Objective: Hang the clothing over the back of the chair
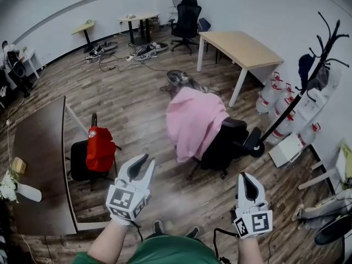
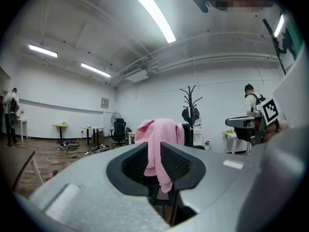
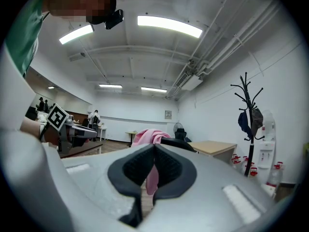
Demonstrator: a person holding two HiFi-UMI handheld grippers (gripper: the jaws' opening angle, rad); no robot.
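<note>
A pink garment (image 1: 195,122) hangs draped over the back of a black office chair (image 1: 228,144) in the middle of the room. It falls down the backrest on the side facing me. Both grippers are held level, well short of the chair and apart from it. My left gripper (image 1: 147,159) stands with its jaws a little apart and nothing between them. Through that gap the left gripper view shows the far garment (image 2: 159,134). My right gripper (image 1: 246,175) has its pads meeting at the tip and holds nothing. The garment (image 3: 145,137) shows beyond it.
A second chair carries a red backpack (image 1: 100,147) beside a dark table (image 1: 38,169) at the left. A light wooden table (image 1: 242,48), a black coat rack (image 1: 313,70) and several water bottles (image 1: 275,100) stand at the right. Cables and shoes lie on the far floor.
</note>
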